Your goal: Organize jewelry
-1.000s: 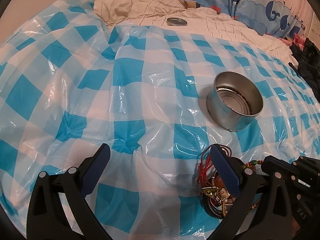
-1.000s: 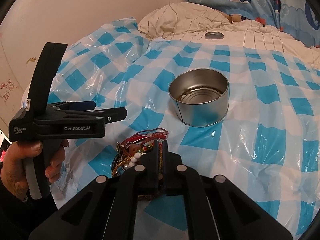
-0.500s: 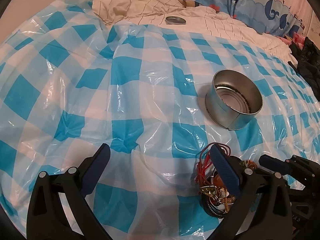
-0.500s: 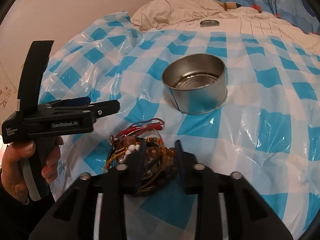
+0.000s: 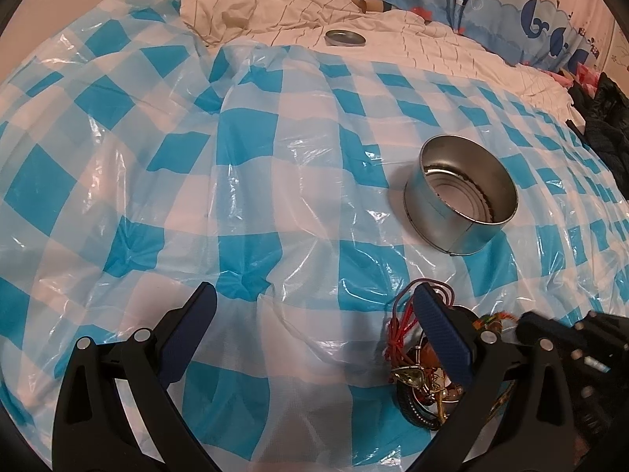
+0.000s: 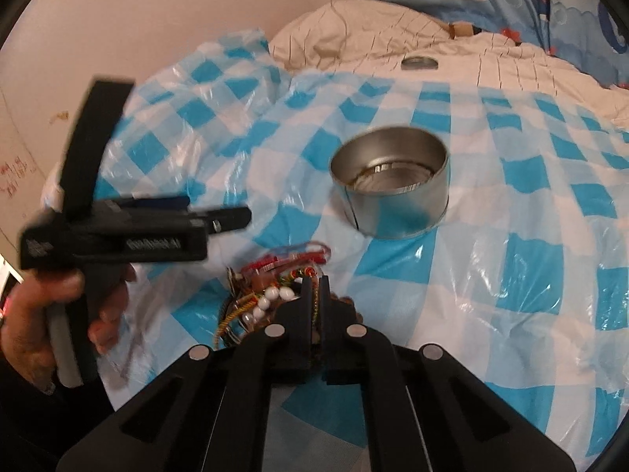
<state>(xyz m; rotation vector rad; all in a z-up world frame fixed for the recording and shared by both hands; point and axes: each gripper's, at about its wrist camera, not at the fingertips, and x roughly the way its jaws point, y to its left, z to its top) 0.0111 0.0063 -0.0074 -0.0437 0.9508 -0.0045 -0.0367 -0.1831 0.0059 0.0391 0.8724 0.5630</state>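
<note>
- Comparing with half a second back, the right gripper [image 6: 313, 295] was spread over the jewelry pile [image 6: 271, 295]; now its fingers are pinched together on a strand at the pile's top
- left gripper [image 5: 314, 322] hasn't changed, fingers wide apart with nothing between them, the pile just under its right finger
- pile sits on the blue checked plastic sheet [image 5: 243, 181], near the open metal tin [image 5: 464, 204]
- right view shows the left hand [image 6: 47, 314] on its handle, blurred; left view doesn't
- tin lid [image 5: 345, 37] is back on the cream bedding
</note>
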